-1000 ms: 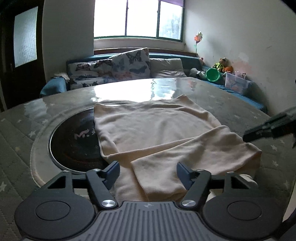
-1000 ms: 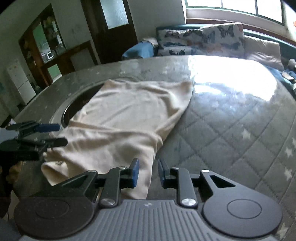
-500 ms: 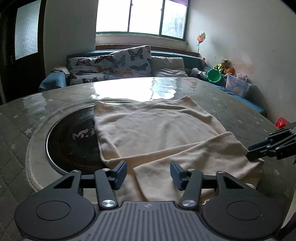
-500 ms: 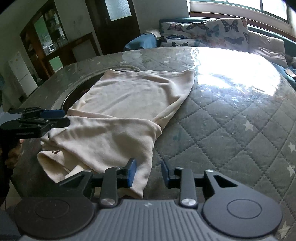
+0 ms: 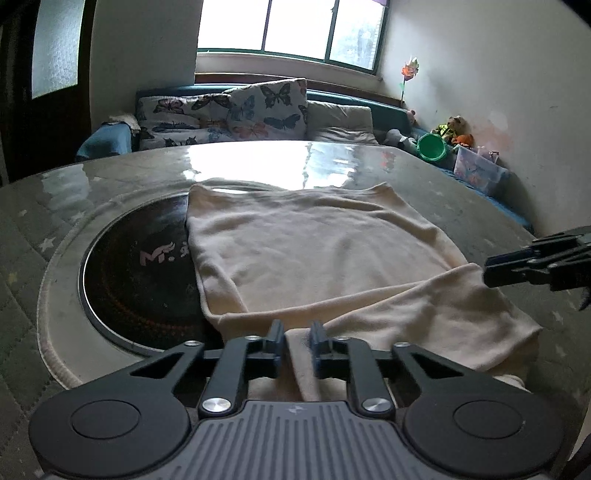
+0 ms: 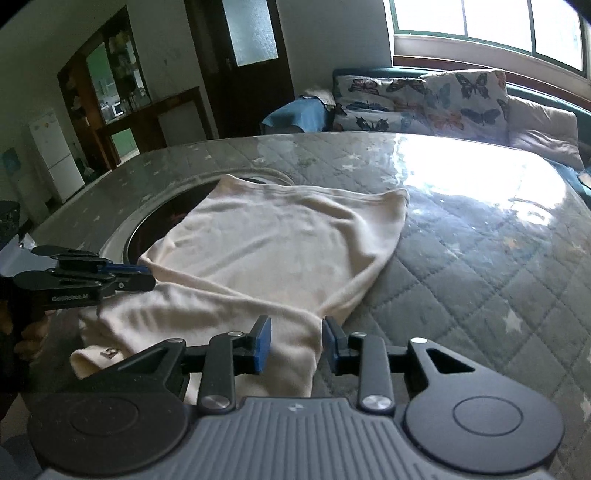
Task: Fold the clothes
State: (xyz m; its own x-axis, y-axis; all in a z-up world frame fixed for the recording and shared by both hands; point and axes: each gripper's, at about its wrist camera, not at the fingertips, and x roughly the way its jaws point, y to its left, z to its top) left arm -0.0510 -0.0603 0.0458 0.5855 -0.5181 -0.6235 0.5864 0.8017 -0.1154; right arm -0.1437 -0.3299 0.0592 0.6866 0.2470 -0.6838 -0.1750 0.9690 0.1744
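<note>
Cream garment (image 5: 317, 251) on table (image 5: 424, 173): left gripper (image 5: 297, 341) jaws clamped on its near edge, right gripper (image 6: 295, 341) jaws parted astride a fold

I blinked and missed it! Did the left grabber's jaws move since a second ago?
Yes. The left gripper had wide-open jaws; now they have come together, pinching the near fold of the cream cloth beside the dark round plate.

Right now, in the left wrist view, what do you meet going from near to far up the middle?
Left gripper → cream garment → shiny bare table → butterfly cushions → window.
</note>
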